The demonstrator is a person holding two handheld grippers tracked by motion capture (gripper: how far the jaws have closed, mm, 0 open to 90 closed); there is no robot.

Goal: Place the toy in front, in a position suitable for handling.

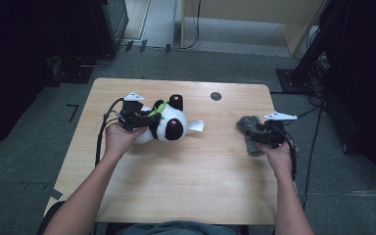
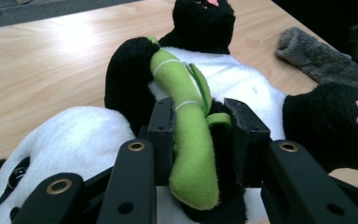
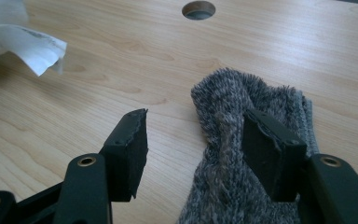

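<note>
The black-and-white plush panda toy lies on its back on the left half of the pale wooden counter. The left hand-held gripper is clenched on the green felt bamboo stalk sewn across the panda's chest. The left gripper view shows this grip close up, with both black pads pressed against the stalk and the dark fur beside it; the high view gives just a green speck there. The grey knitted sock lies crumpled near the right edge. The right hand-held gripper is released, one pad against the sock's fabric and the other over bare wood. A white fabric label sticks out from the panda; its print is too faint to read. A round dark hole sits near the counter's far edge. The panda's face is cut off at the left gripper view's lower corner.
</note>
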